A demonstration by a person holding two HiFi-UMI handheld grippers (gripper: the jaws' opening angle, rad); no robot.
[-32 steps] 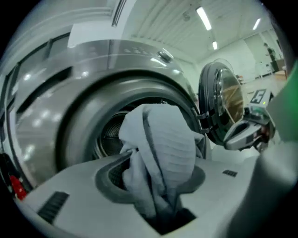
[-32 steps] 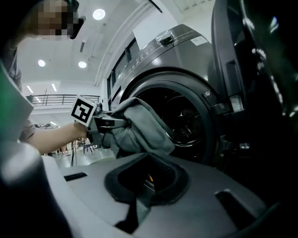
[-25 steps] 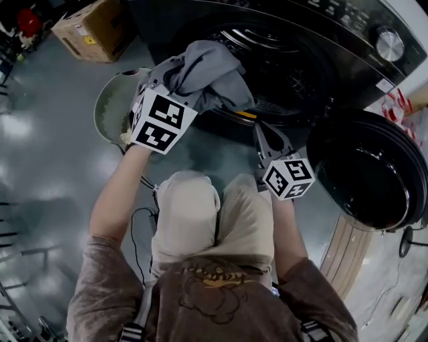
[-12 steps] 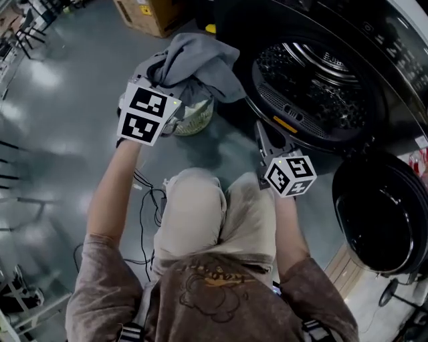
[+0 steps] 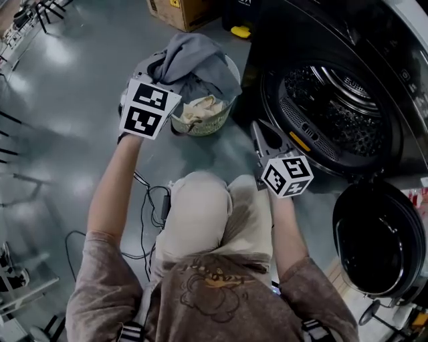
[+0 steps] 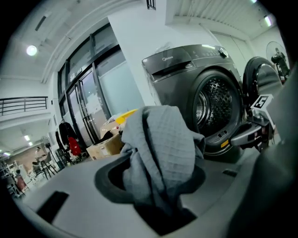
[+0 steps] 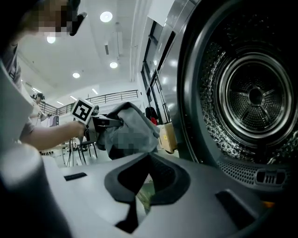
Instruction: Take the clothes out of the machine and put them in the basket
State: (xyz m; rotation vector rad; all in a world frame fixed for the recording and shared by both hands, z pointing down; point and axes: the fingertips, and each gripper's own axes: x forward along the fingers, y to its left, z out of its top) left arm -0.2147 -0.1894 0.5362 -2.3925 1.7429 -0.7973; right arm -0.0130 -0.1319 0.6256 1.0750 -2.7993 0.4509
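Grips a grey cloth with the left tool. Jaws stand partway closed and press on a bunched fold. Seen along the jaws in the left gripper view, fills the whole gap between them and rises in a heap above them. Hangs in the air from this tool, over the basket, and hides the far side of its rim in the head view. Cannot tell whether touching the rim or not. Inside the basket, a pale cloth, lying crumpled against the near wall.

Holds the right tool with nothing in it. Jaws narrow, only a thin slit between them. Points up in the head view, toward the gap between the basket and the machine, close to the lower left of its round opening. In the right gripper view, just beside this tool, the perforated metal drum.

Door of the machine swung open, at the lower right of the head view. Basket on the grey floor, just left of the machine. Beyond the basket, a cardboard box. Near the knees of the person, black cables on the floor.
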